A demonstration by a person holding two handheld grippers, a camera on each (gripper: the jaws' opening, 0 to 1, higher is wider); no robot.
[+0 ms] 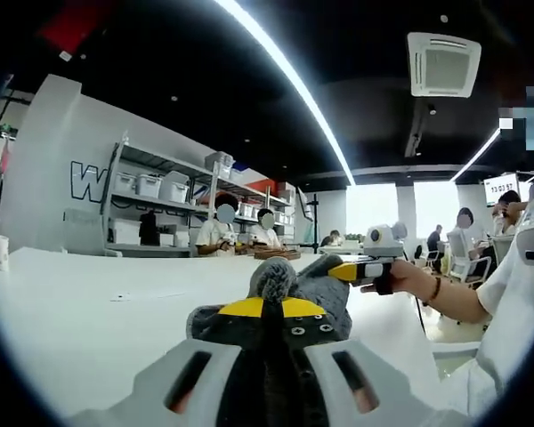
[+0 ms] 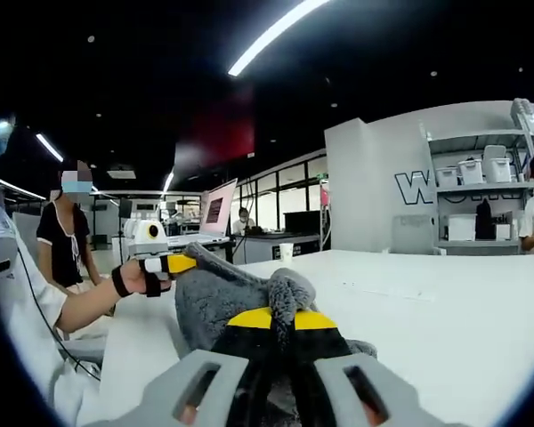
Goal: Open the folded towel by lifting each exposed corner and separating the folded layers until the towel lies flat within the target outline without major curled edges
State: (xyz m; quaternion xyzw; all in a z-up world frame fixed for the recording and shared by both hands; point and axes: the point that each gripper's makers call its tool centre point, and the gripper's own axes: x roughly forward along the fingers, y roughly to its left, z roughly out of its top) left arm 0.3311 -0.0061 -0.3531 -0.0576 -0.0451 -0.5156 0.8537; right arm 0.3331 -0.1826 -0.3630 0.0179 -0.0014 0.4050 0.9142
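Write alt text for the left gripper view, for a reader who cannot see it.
The left gripper, jaws shut, pinches a bunched grey towel above a white table. The right gripper, held in a hand, clamps the towel's far corner. Behind are shelves with bins and seated people.

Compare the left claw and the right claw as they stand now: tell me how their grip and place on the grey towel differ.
The left claw is shut on one end of the grey towel; the right claw is shut on the opposite end. In each gripper view the other claw comes in from the far side, pinching the towel's far tip. Shared: both have yellow-tipped jaws, both pinch bunched cloth, and the towel hangs between them above the white table, still gathered, not flat.
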